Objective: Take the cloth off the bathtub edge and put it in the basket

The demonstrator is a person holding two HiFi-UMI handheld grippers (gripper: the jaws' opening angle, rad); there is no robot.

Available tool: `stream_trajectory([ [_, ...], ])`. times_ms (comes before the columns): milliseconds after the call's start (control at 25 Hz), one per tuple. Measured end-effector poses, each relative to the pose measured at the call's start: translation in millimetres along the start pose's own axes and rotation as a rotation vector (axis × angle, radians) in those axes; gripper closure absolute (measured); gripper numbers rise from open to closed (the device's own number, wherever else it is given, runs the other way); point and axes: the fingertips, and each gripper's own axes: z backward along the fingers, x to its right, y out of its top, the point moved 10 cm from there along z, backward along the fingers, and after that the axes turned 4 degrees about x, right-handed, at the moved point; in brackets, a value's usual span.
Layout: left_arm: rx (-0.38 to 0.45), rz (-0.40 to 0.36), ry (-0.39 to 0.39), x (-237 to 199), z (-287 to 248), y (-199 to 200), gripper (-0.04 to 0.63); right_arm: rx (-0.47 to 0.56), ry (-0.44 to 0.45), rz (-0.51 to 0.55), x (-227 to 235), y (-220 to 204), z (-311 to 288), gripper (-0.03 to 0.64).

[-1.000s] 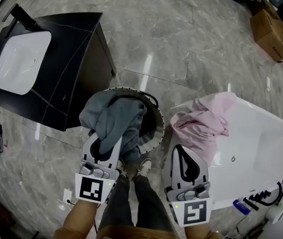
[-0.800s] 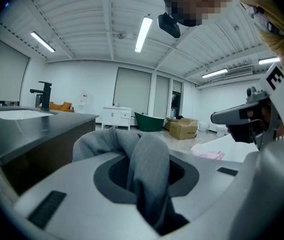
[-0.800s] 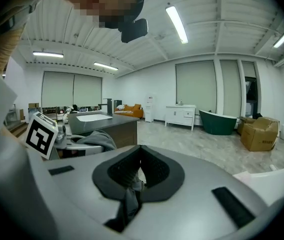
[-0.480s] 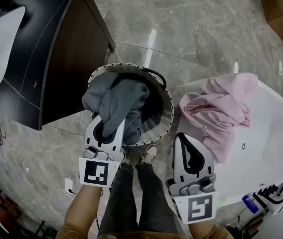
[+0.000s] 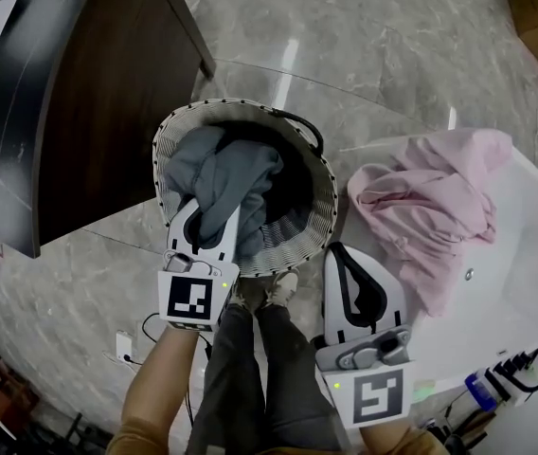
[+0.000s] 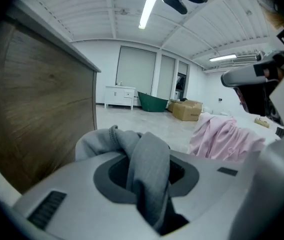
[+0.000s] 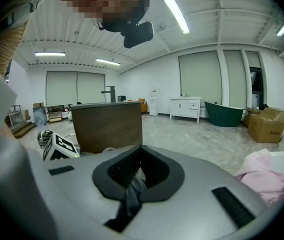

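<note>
The left hand-held gripper (image 5: 210,218) is clamped on a grey cloth (image 5: 222,173), which hangs bunched inside the basket (image 5: 331,197), so the step in hand looks like the drop-off. The next move calls for opening those jaws so the cloth falls fully within the rim. The right hand-held gripper (image 5: 338,252) has its jaws together and holds nothing, just beside the bathtub (image 5: 515,282). A pink cloth (image 5: 430,207) lies on the bathtub's edge, probably next to fetch.
</note>
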Motion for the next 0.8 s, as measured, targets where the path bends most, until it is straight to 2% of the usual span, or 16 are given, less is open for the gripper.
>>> stream_trajectory([
  [320, -0.064, -0.017, -0.011, -2.2, -40.8, -50.0, 0.495, -0.034, -0.025, -0.014, 9.7, -27.9, 0.8, 0.612],
  [680, -0.168, 0.060, 0.001, -5.7, -82.2, -109.5, 0.495, -0.064, -0.036, -0.018, 12.0, -58.5, -3.9, 0.612],
  [800, -0.178, 0.069, 0.003, -8.8, -91.5, -123.1, 0.495, -0.065, -0.047, -0.023, 14.4, -72.0, -9.5, 0.612],
])
